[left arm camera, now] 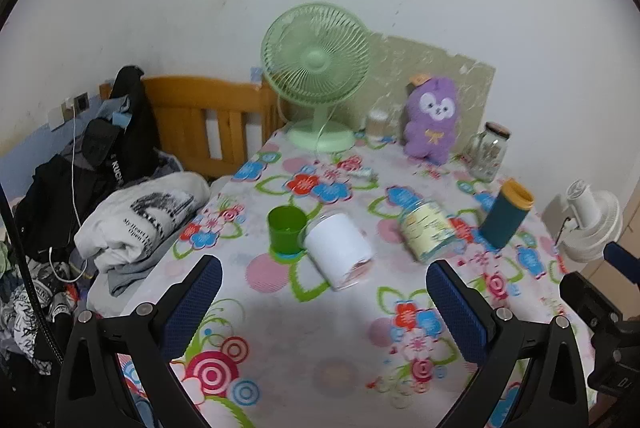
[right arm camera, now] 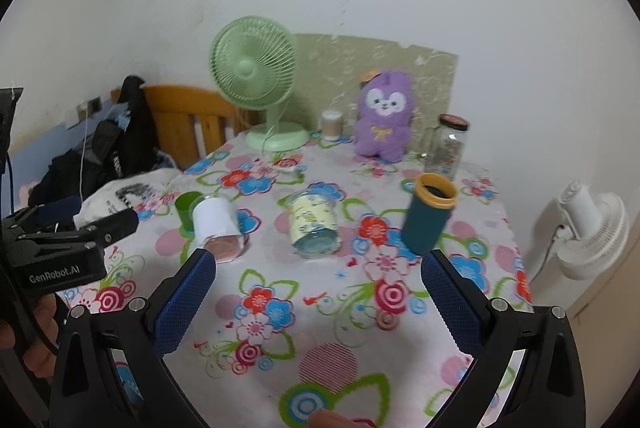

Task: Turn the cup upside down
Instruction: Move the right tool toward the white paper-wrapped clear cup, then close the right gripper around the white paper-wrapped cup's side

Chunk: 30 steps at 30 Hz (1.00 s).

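Several cups stand on the floral tablecloth (left arm camera: 304, 340). A green cup (left arm camera: 286, 230) stands upright with its mouth up. A white cup (left arm camera: 338, 250) stands next to it and touches it. A pale yellow printed cup (left arm camera: 428, 232) stands mid-table. A teal cup with a yellow rim (left arm camera: 506, 218) stands upright at the right. They also show in the right wrist view: the green cup (right arm camera: 187, 208), the white cup (right arm camera: 218, 230), the printed cup (right arm camera: 314, 228), the teal cup (right arm camera: 428, 214). My left gripper (left arm camera: 322, 286) is open and empty, short of the white cup. My right gripper (right arm camera: 318, 276) is open and empty, short of the printed cup.
A green desk fan (left arm camera: 316, 75), a purple plush toy (left arm camera: 432, 119), a glass jar (left arm camera: 488, 155) and a small container (left arm camera: 378, 125) line the back of the table. A white fan (left arm camera: 592, 224) stands off the right edge. Clothes (left arm camera: 132, 224) and a wooden bed frame (left arm camera: 200, 119) lie left.
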Available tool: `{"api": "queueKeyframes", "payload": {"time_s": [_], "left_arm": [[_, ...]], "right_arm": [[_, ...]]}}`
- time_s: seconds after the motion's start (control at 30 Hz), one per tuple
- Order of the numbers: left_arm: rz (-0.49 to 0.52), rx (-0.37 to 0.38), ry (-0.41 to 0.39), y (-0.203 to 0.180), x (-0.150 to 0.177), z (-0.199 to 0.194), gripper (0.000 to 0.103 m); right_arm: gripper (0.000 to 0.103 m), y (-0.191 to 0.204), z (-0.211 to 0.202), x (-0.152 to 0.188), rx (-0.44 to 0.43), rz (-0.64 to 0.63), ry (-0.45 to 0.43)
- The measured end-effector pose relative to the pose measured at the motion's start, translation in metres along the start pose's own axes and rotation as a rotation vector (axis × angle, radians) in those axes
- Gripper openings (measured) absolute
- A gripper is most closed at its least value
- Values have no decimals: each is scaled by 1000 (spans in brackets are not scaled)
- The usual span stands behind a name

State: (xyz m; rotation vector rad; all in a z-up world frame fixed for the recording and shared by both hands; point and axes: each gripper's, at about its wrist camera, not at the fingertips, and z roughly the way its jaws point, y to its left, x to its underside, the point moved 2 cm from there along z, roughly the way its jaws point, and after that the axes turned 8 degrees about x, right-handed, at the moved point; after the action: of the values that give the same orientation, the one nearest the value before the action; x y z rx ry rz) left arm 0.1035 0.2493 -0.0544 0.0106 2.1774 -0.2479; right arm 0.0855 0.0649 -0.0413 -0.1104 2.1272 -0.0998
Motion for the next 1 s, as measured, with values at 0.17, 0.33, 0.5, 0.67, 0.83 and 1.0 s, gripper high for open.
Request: {"api": "queueKeyframes", "payload": {"time_s": [0.17,0.33,0.5,0.67,0.83,1.0], "left_arm": [[1,-16,70,16,4,26,103],[25,-19,131,27,8,48,103],[56,-13,185,37,11,66,103],[114,-40,219,46,10,85,103],[157,-63,262,61,5,105,103],[204,-68,308,70,7,122,103]], "right_arm": [[103,17,30,-4,-21,-46,49],[103,36,62,-7,-55,-87,105],[103,55,93,-10,-92,-143,155],[103,79,123,-15,-143,-194,206],[103,96,146,-19,-172,-227,239],[103,112,166,-17,-211,-244,282]]}}
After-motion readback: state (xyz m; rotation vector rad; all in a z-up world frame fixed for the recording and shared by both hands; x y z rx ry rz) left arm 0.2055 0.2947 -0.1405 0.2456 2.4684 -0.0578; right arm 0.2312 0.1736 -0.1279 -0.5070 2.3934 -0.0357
